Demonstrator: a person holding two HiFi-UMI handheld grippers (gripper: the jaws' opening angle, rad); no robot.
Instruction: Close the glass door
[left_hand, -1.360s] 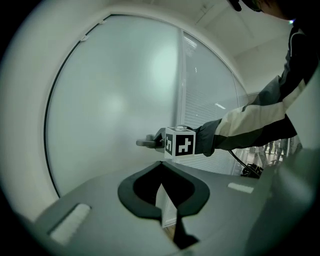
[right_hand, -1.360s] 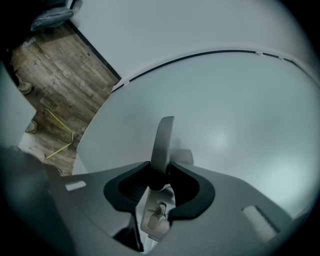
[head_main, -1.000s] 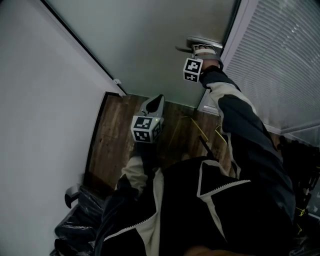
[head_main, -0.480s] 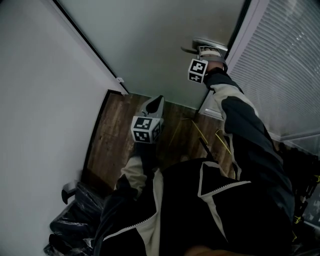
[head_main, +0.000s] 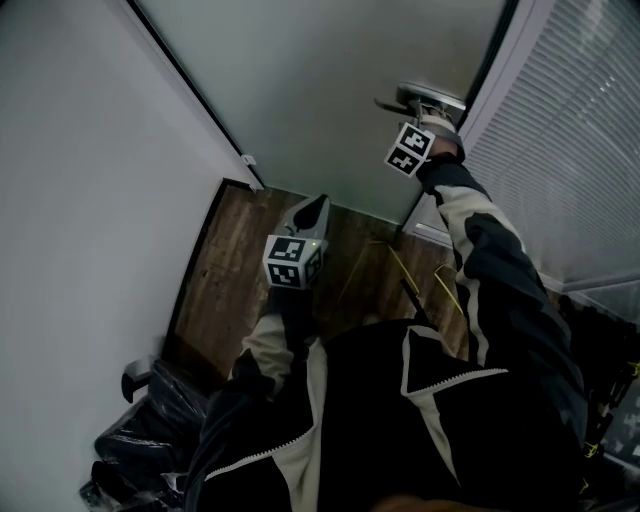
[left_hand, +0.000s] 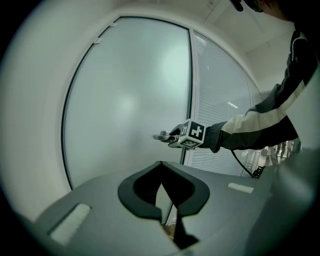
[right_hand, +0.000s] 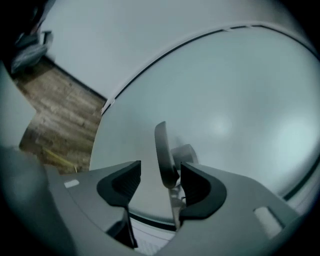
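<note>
A frosted glass door (head_main: 330, 90) fills the upper middle of the head view, its handle side next to a white frame and a panel of slatted blinds (head_main: 570, 150). A silver lever handle (head_main: 425, 100) juts from the door near that edge. The right gripper (head_main: 430, 114) is held up to it on an outstretched arm in a dark and pale sleeve (head_main: 490, 270), its marker cube (head_main: 411, 149) just below the lever. In the right gripper view the jaws stand apart, having just been opening, and the lever (right_hand: 164, 155) rises between them, close against the right jaw and clear of the left one. The left gripper (head_main: 310, 212) is held low in front of the person's body, well apart from the door, pointing toward the dark wooden floor (head_main: 225, 290); in its own view the jaws (left_hand: 161, 167) are together with nothing between them. A plain white wall (head_main: 90, 200) runs down the left, and a thin yellow cable (head_main: 400, 268) lies on the floor.
</note>
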